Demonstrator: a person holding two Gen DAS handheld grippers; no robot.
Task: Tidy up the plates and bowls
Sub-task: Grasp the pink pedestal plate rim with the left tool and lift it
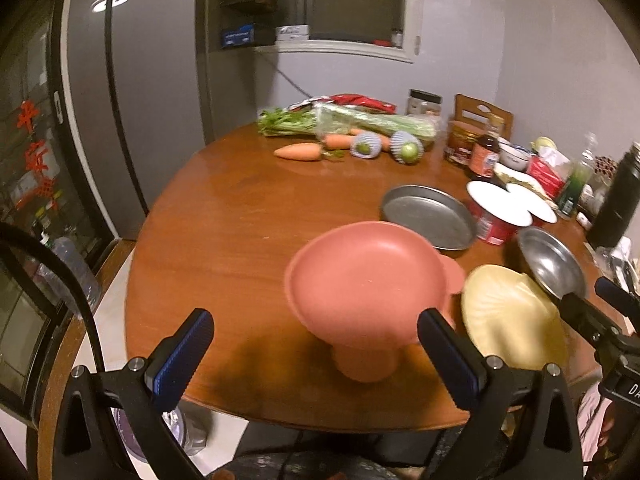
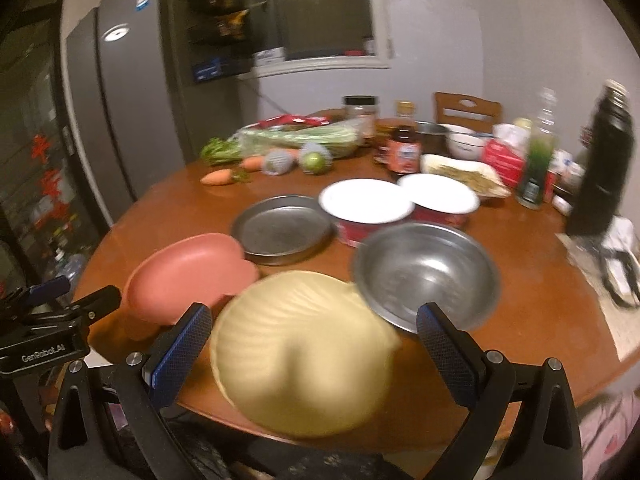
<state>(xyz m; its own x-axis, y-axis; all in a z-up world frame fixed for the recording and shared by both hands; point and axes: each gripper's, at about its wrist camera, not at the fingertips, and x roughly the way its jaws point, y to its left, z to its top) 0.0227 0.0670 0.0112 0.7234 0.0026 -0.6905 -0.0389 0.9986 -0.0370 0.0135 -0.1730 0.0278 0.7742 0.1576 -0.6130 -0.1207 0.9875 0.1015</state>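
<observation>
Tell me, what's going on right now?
Left gripper and right gripper open, empty. Pink dish, yellow shell plate ahead on table. Nothing blocking.

The yellow plate (image 2: pixel 304 354) is blurred, so its ribs are hard to read. In the left wrist view, the pink dish (image 1: pixel 362 280) hides part of a second pink piece behind it. Labels on the jars (image 2: pixel 404 152) are too small to read.

Pink (image 1: pixel 362 276), yellow (image 2: pixel 304 344), steel dishes (image 2: pixel 428 272) clustered
</observation>
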